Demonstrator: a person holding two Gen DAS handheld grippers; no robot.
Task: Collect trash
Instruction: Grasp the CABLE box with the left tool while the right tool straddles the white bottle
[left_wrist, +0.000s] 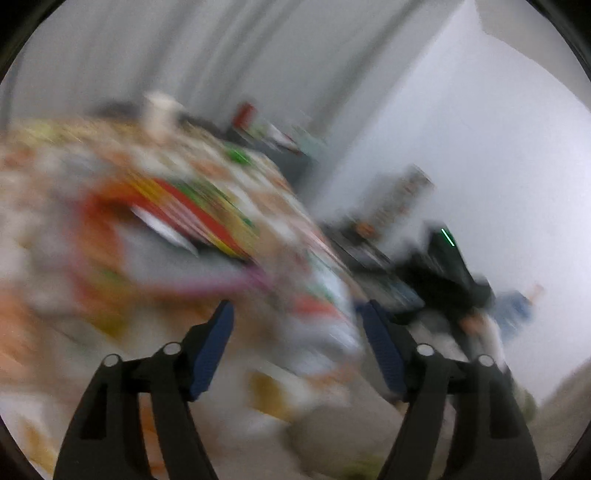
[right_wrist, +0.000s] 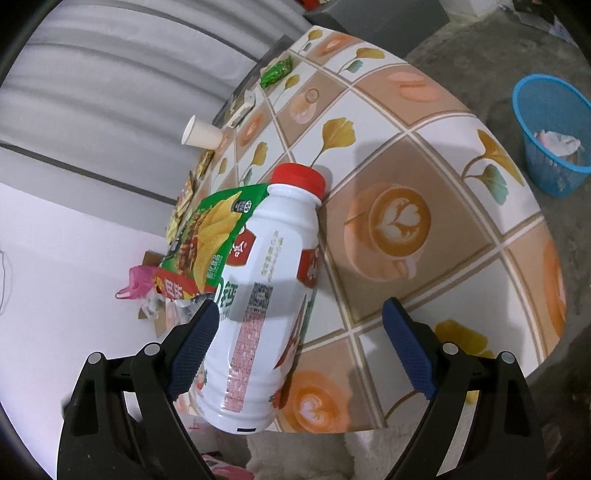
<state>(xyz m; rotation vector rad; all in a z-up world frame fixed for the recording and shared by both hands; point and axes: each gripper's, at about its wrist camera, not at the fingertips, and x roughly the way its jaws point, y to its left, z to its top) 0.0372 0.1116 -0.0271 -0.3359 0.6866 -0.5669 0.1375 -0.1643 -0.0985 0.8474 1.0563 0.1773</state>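
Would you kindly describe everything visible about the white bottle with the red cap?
The white bottle looks like opaque plastic, with a red screw cap, red logo patches, green and pink print and a QR code on its label. It lies on its side at the tiled tablecloth's edge, cap pointing away, against a green chip bag. It sits between the right gripper's open fingers; contact is unclear.

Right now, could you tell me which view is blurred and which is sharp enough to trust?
Left wrist view: heavy motion smear across the table, only the left gripper crisp. Right wrist view: sharp, with fisheye bending at the edges; the white bottle and blue basket read clearly, and soft shadows fall on the table.
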